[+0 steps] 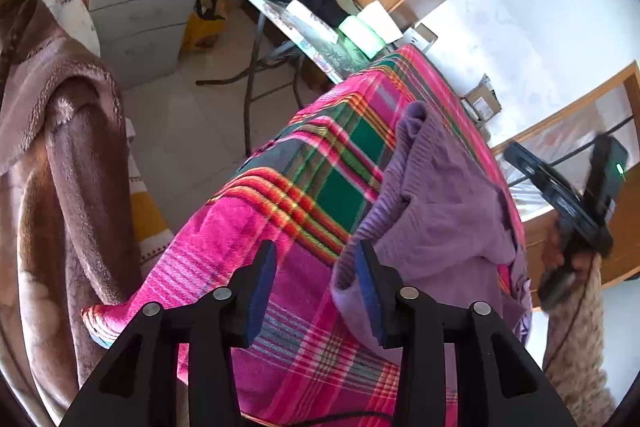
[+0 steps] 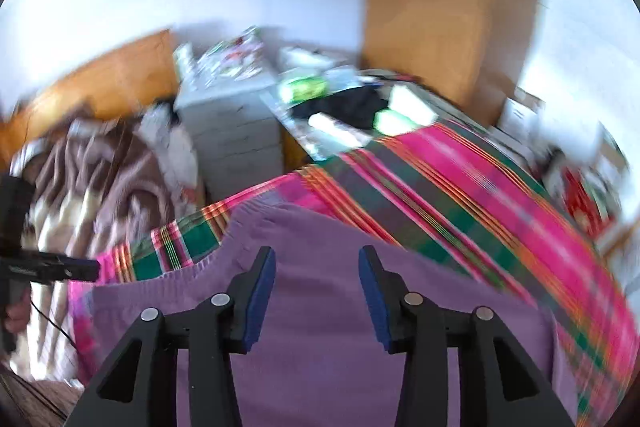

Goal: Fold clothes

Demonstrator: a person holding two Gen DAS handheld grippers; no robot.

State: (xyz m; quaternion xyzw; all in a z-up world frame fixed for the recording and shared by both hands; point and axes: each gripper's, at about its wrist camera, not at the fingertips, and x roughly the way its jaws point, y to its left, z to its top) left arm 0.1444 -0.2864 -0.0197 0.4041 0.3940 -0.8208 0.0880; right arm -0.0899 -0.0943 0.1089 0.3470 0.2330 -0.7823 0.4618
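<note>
Left gripper [image 1: 316, 259]: jaws spread, nothing pinched; the right-hand pad sits at the near rolled edge of the purple sweater [image 1: 440, 203], contact uncertain. Right gripper [image 2: 317, 267]: jaws spread, empty, above the sweater's flat body; view motion-blurred. Sweater lies on the plaid blanket [image 1: 248, 227], ribbed hem toward the blanket's left edge. Bare blanket beyond the sweater on the far side. Blanket's left edge drops off to open floor [image 1: 192, 131]. Cluttered folding table [image 1: 304, 39] stands past the far edge.
</note>
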